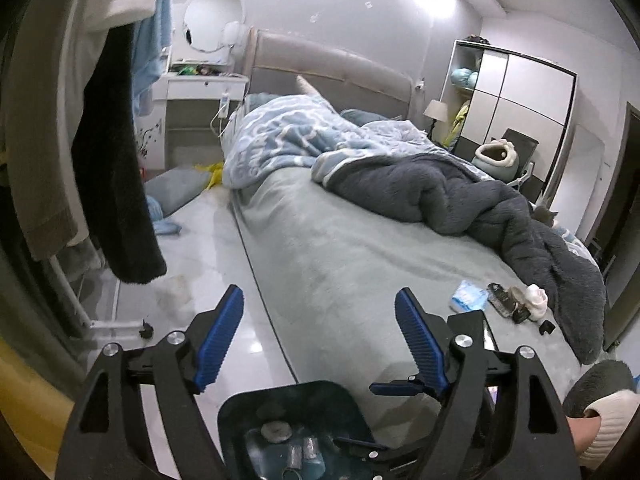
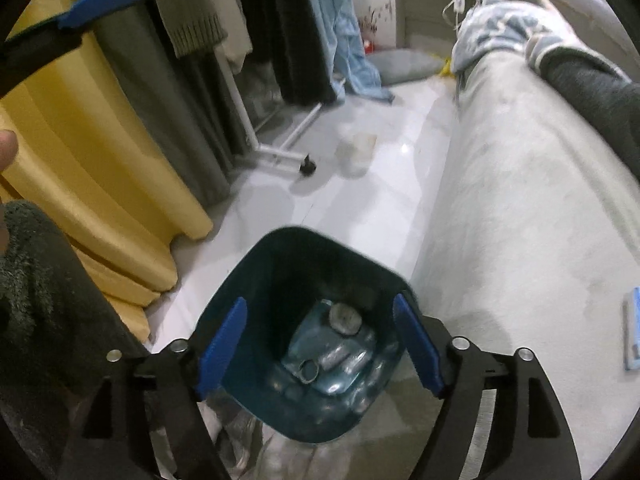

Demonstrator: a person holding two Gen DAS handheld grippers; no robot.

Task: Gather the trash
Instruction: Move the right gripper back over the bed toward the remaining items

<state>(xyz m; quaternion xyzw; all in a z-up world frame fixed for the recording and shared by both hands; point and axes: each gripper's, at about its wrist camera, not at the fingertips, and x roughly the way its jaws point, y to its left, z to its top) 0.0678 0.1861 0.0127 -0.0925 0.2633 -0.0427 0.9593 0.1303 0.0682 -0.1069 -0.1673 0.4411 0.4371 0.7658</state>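
A dark blue trash bin (image 2: 272, 280) stands on the floor beside the bed, with several small items at its bottom (image 2: 344, 316); it also shows in the left wrist view (image 1: 288, 404). My right gripper (image 2: 320, 344) is open and empty over the bin's mouth. My left gripper (image 1: 320, 328) is open and empty above the bin and the bed's edge. On the bed near the dark blanket lie a blue-white tissue pack (image 1: 468, 300), a dark wrapper (image 1: 506, 300) and a crumpled white piece (image 1: 536, 300). The pack's edge shows in the right wrist view (image 2: 632, 328).
The bed (image 1: 360, 248) with grey sheet carries a dark blanket (image 1: 480, 204) and a blue quilt (image 1: 288, 136). A clothes rack (image 2: 280, 148) with hanging garments and a yellow curtain (image 2: 100, 160) stand left. A white desk (image 1: 200, 84) and wardrobe (image 1: 520, 96) stand far back.
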